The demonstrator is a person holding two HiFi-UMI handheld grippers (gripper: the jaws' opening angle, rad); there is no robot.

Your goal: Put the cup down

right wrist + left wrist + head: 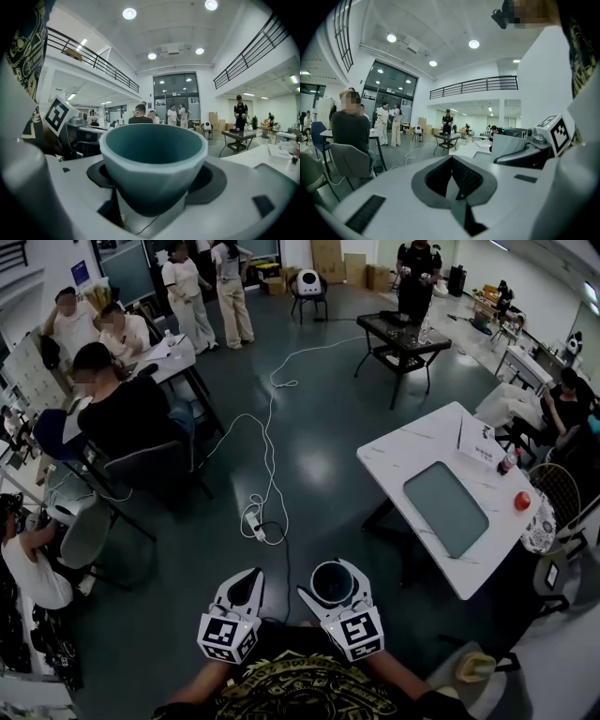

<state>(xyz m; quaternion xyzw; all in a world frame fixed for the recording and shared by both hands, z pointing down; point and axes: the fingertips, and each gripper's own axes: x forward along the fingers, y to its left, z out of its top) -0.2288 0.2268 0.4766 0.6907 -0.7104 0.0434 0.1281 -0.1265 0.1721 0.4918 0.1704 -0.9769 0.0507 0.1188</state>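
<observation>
A teal cup [153, 154] stands upright between the jaws of my right gripper [154, 177], which is shut on its sides. In the head view the cup [332, 581] shows from above, held in the right gripper [333, 587] over the dark floor, close to my body. My left gripper [246, 590] hangs beside it on the left. In the left gripper view its jaws [452, 180] are shut together with nothing between them. A white table [412, 451] carrying a grey mat [446, 508] stands ahead to the right, well apart from the cup.
On the table's far side lie a red round thing [522, 501], a bottle [507, 461] and a white card [478, 442]. A power strip [255, 521] with a white cable lies on the floor ahead. Seated people and chairs [122, 418] fill the left; a black table [403, 334] stands far back.
</observation>
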